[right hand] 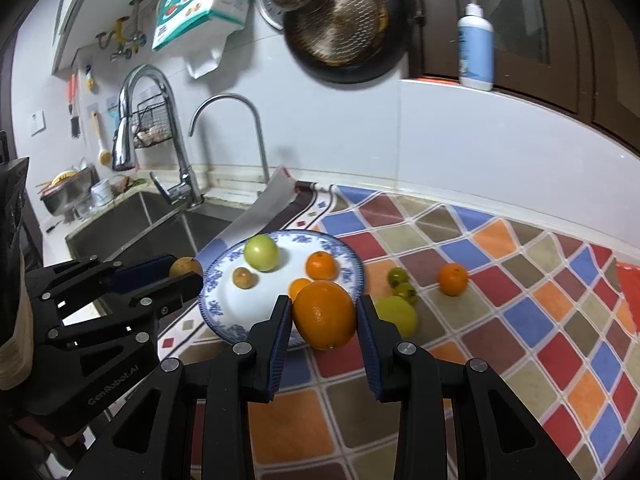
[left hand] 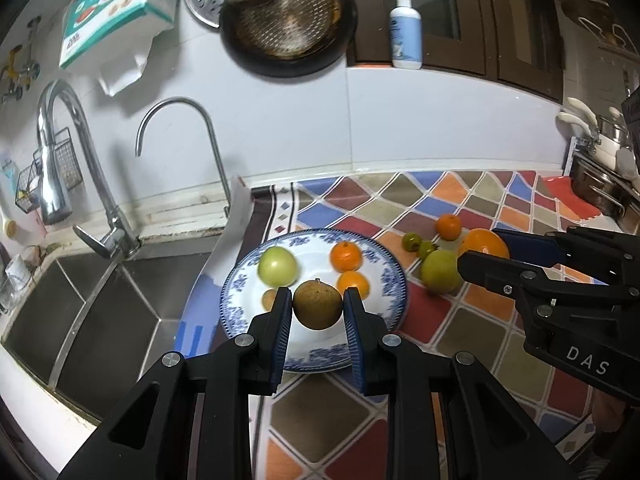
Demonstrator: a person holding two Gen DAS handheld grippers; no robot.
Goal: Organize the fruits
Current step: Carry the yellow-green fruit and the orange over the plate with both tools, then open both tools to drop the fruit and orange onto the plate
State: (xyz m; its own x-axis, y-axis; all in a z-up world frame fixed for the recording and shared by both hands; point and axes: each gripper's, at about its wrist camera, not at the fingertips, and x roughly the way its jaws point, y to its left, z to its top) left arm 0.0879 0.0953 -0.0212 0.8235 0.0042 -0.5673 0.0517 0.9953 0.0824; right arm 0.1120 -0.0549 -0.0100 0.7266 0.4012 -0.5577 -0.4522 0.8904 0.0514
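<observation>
You are partway: your left claw (left hand: 318,307) clamps a brown pear (left hand: 318,305) over the blue-rimmed plate (left hand: 394,280) of four fruits, your right claw (right hand: 324,314) grips a large orange (right hand: 324,314), and four fruits beyond it wait on the tabletop (right hand: 500,264).

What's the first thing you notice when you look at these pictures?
Two black grippers each clutch a fruit: the left gripper pinches a brown round fruit above the blue-patterned plate, the right gripper a big orange. More fruit sits on the colourful checked mat.
</observation>
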